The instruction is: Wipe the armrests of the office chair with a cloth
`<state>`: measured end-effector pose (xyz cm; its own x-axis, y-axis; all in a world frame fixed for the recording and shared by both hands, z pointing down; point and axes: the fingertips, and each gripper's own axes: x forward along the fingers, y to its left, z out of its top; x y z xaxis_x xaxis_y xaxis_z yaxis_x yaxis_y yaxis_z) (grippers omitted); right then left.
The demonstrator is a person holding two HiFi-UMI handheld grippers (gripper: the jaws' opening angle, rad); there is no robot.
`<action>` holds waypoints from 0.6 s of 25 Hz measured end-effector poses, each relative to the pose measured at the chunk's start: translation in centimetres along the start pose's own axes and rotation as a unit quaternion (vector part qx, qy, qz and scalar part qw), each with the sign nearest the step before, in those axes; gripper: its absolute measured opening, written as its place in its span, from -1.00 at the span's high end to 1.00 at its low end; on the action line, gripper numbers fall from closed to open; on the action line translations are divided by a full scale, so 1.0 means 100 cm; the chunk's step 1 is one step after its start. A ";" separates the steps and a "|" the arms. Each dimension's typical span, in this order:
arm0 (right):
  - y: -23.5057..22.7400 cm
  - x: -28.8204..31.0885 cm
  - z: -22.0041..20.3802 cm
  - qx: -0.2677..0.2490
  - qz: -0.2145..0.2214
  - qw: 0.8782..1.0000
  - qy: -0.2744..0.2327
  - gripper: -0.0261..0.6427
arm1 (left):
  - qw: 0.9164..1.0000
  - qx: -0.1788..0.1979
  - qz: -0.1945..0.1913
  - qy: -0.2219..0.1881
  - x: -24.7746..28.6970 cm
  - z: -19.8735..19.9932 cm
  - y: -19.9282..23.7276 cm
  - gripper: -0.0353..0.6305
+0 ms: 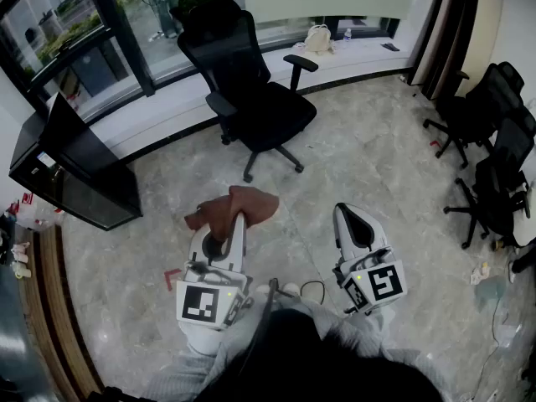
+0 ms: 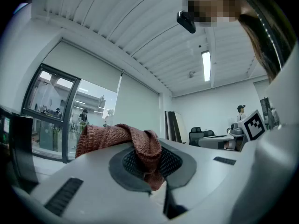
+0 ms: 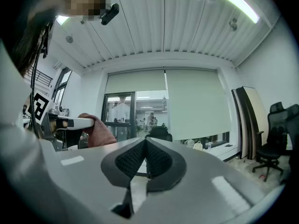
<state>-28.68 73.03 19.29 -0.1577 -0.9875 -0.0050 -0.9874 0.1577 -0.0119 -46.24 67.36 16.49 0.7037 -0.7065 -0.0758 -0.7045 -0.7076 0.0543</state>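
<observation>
Both point forward, side by side. The left tool has its jaws clamped on the cloth; the right tool has its jaws closed together.

Three black mesh office chairs are counted: one chair by the window, a second chair and a third chair at the right edge. One reddish-brown knitted cloth, one low black cabinet and one beige bag are seen. Two white grippers are counted: left gripper, right gripper.

Pale marbled stone floor. Tall dark-framed windows along far wall, white ledge beneath, pale bag on ledge. Black cabinet at left. Black chairs grouped at right. White slatted ceiling, strip light, roller blind lowered.
</observation>
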 end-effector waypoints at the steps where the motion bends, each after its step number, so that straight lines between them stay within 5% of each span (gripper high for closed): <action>1: 0.000 0.000 0.000 0.000 -0.001 1.000 0.000 0.92 | 1.000 -0.001 0.000 0.001 -0.001 -0.001 0.000 0.84; 15: -0.019 0.005 -0.001 0.009 -0.006 1.000 -0.016 0.92 | 1.000 0.005 0.005 0.002 0.017 -0.005 -0.005 0.84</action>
<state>-26.86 72.22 19.43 -0.1460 -0.9886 -0.0358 -0.9886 0.1472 -0.0310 -44.65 66.47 16.83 0.6964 -0.7141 -0.0715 -0.7129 -0.6998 0.0457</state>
